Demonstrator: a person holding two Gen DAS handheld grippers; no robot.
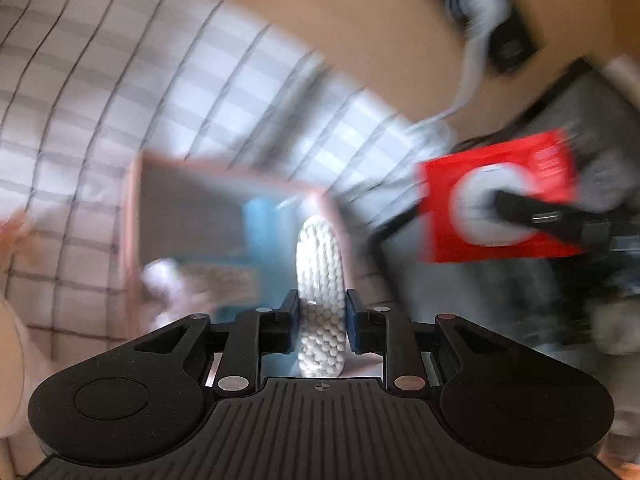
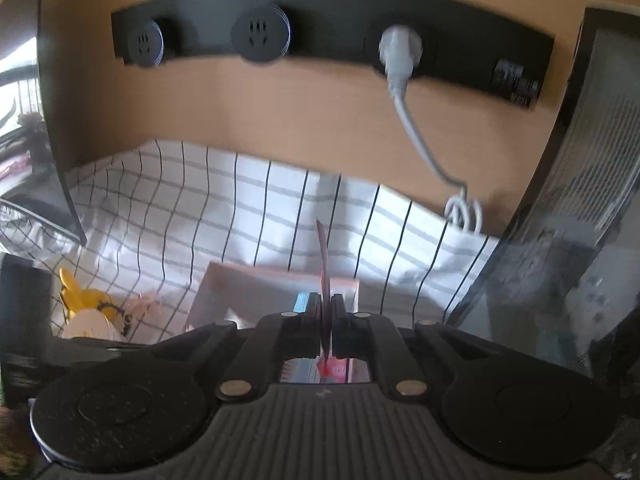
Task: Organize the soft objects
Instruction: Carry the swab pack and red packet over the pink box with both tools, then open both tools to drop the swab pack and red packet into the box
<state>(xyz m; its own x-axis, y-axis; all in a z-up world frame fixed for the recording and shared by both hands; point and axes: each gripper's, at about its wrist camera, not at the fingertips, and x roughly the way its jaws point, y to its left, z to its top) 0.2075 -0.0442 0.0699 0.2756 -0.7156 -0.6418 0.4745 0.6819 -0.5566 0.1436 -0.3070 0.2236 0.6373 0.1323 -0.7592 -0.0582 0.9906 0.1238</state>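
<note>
Blurrily, left gripper [image 1: 322, 312] clamps white beaded pouch [image 1: 320, 272]; right gripper [image 2: 326, 312] pinches red packet [image 2: 325, 276], lettering unreadable.

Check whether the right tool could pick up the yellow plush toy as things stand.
Probably not: the right tool is shut on a red packet, and the yellow plush toy lies off to its left.

A white cloth with a thin black grid and pale grey bands [image 2: 248, 208] covers the bench. The shallow box [image 1: 134, 216] on it has a pink rim and grey inside. The knobbly knitted bundle [image 1: 320, 256] is white; the flat packet [image 1: 500, 208] is red with a white disc. The small plush toy [image 2: 86, 306] is yellow and white. The wall panel [image 2: 260, 112] is tan wood, its socket strip [image 2: 332, 12] black, the plug and cable [image 2: 400, 56] light grey.
</note>
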